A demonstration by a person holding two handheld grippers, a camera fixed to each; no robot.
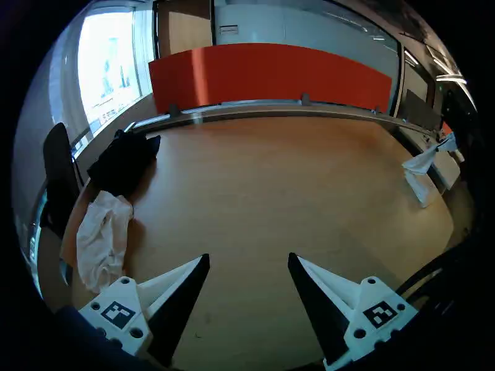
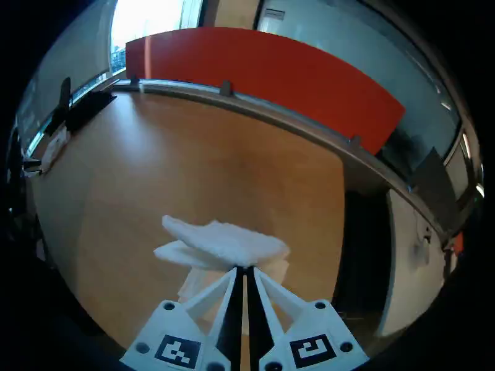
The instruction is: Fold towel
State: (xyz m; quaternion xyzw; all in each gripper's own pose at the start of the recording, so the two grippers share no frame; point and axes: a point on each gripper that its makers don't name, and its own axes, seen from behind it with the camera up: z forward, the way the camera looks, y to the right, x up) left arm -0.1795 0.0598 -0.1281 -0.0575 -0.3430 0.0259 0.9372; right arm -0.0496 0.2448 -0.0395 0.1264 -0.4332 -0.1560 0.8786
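Right tongs (image 2: 245, 269): clenched, the fingers almost meeting. As far as we could see, they pinched the near edge of the towel.
Towel (image 2: 223, 244): white and stacked in loose layers just ahead of the right tongs. It sat on the bench (image 2: 154, 167) towards the right-hand edge in the right gripper view. The top layer looked raised, while a lower one seemed to lie on the wood.
Long axis: it ran side to side across the right gripper view, crosswise to the tongs. The left end tapered to a corner pointing left.
Left tongs (image 1: 247, 256): released and spread wide over bare wood, with nothing between the fingers.
Progress: we judged the fold partly made — the layers were doubled over but their edges were uneven. Squaring up and flattening remained, and perhaps one more fold.
Farther off: in the left gripper view, a crumpled white cloth (image 1: 102, 241) and a black cloth (image 1: 120, 161) lay at the bench's left edge — well apart from the towel. The orange screen (image 1: 266, 74) stood along the back.
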